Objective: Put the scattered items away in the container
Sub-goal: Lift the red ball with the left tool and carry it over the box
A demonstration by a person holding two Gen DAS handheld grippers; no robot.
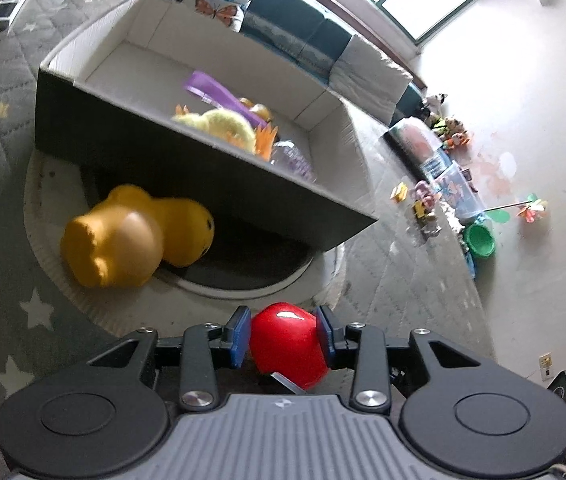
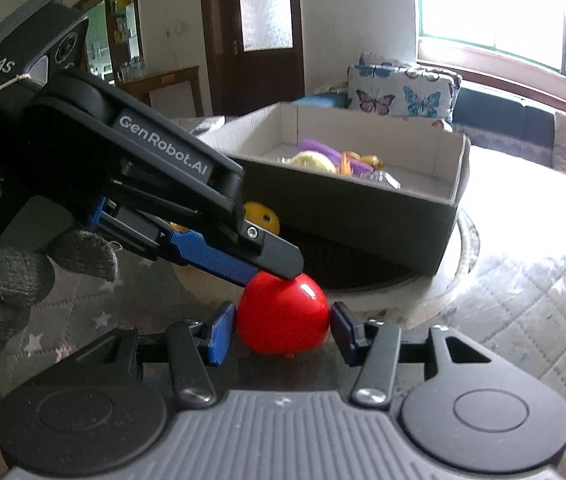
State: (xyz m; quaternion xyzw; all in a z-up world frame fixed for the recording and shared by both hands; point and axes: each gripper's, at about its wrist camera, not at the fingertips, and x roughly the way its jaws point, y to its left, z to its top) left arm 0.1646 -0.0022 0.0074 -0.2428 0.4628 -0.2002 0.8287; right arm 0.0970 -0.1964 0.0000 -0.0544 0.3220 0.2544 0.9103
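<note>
My left gripper [image 1: 283, 336] is shut on a shiny red ball [image 1: 287, 346], its blue pads pressing both sides. In the right wrist view the left gripper [image 2: 271, 270] comes in from the left and grips the same red ball [image 2: 283, 318] from above. My right gripper [image 2: 281, 330] is open, its pads either side of the ball with a small gap on the right. The dark box [image 1: 187, 168] with a white inside holds a yellow plush, a purple item and a clear bag. A yellow rubber duck [image 1: 131, 236] lies on its side in front of the box.
The box [image 2: 363, 216] stands on a round mat [image 1: 243, 280] on a grey star-pattern quilted rug. A butterfly cushion [image 2: 403, 90] and sofa lie behind. A remote [image 1: 3, 6] lies far left. Small toys and a green bowl [image 1: 481, 240] sit at the rug's right edge.
</note>
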